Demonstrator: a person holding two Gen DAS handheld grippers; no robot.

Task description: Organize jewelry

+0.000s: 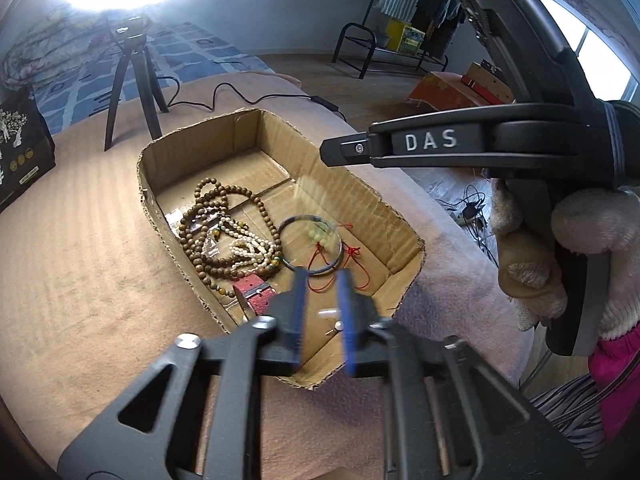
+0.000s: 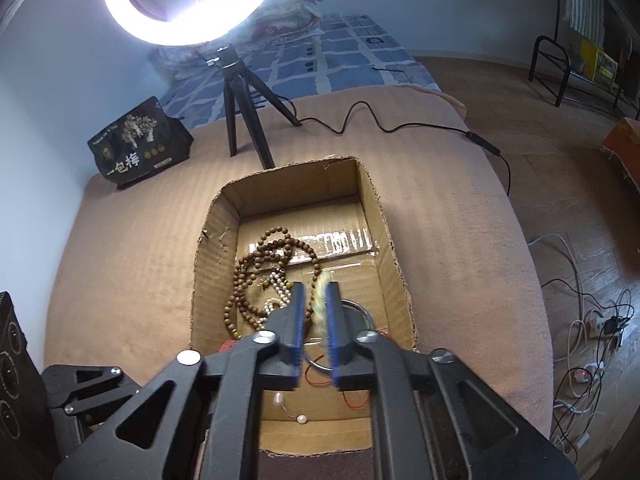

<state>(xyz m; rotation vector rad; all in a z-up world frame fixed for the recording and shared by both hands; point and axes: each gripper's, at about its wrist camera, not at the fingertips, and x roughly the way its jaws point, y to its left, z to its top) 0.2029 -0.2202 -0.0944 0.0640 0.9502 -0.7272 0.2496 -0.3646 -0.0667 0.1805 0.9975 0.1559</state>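
Observation:
An open cardboard box [image 1: 360, 196] [image 2: 216, 272] sits on a pink blanket. In it lie a brown wooden bead necklace [image 1: 208, 200] [image 2: 244, 276], a white pearl strand [image 1: 248, 248] [image 2: 276, 284], a dark bangle [image 1: 341, 248] [image 2: 362, 308], red cord [image 1: 320, 256] and a red strap [image 1: 256, 292]. My left gripper [image 1: 322, 276] hangs over the box's near end, open, with a blurred white pearl piece [image 1: 326, 314] in the gap below its pads. My right gripper [image 2: 316, 286] [image 1: 326, 152] is above the box, open, with a blurred pale bead strand [image 2: 319, 304] between its fingers.
A ring light on a black tripod [image 1: 136, 80] [image 2: 240, 120] stands behind the box, its cable [image 2: 400, 128] trailing right. A black printed bag [image 2: 136, 144] [image 1: 20, 152] sits at the back left. A gloved hand [image 1: 592, 232] holds the right gripper. Cables litter the floor [image 2: 592, 320].

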